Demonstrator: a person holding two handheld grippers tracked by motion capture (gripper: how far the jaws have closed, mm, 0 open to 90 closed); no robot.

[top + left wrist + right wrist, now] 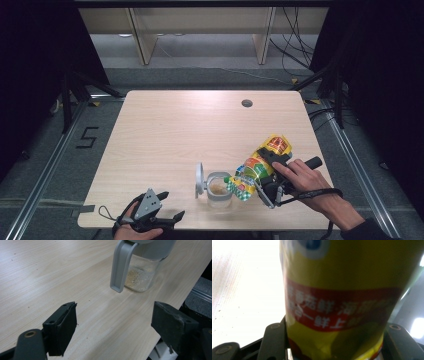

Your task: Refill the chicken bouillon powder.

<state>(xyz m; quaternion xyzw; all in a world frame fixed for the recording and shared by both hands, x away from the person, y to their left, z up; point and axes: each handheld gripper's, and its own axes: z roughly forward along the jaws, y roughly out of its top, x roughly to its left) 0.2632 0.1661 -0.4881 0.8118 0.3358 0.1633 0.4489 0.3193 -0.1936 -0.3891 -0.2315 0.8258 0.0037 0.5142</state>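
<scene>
A clear jar (218,189) with a grey flip lid (199,180) standing open sits near the table's front edge, with pale grains in its bottom (137,279). A yellow snack bag (257,167) with a red band (342,308) is tipped down to the left, its checked mouth over the jar's rim. My right gripper (267,182) is shut on the bag, the jaws pressing its two sides in the right gripper view. My left gripper (167,207) rests open at the front left edge, and its wide-apart jaws point toward the jar in the left gripper view.
The light wooden table (175,130) has a small round cable hole (246,103) at the back right. Its front edge runs close under both hands. Cables lie on the floor (295,50) beyond the table.
</scene>
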